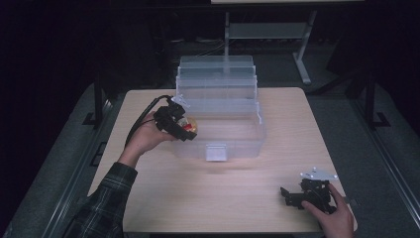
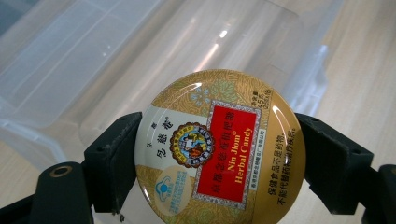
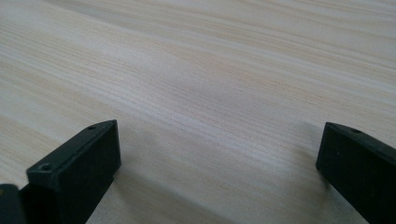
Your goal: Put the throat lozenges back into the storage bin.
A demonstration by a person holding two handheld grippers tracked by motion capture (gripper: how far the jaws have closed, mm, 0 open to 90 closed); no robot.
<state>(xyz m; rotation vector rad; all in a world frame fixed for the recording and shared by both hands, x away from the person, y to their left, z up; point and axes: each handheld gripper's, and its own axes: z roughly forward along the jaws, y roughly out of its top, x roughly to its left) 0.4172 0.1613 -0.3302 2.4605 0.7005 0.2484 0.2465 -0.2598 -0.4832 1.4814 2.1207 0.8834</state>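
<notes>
A round gold tin of herbal candy (image 2: 219, 149) with a red label sits clamped between the two black jaws of my left gripper (image 2: 219, 158). From the high view the left gripper (image 1: 184, 128) holds the candy tin (image 1: 190, 126) at the left front rim of a clear plastic box (image 1: 223, 134) whose lid stands open behind it. My right gripper (image 1: 289, 197) rests low at the table's front right, open, with bare wood between its jaws (image 3: 219, 154).
The light wooden table (image 1: 218, 198) has free room in front of the box and on both sides. A metal stand (image 1: 302, 54) stands on the dark floor beyond the far edge. A plaid sleeve (image 1: 106, 198) comes in at bottom left.
</notes>
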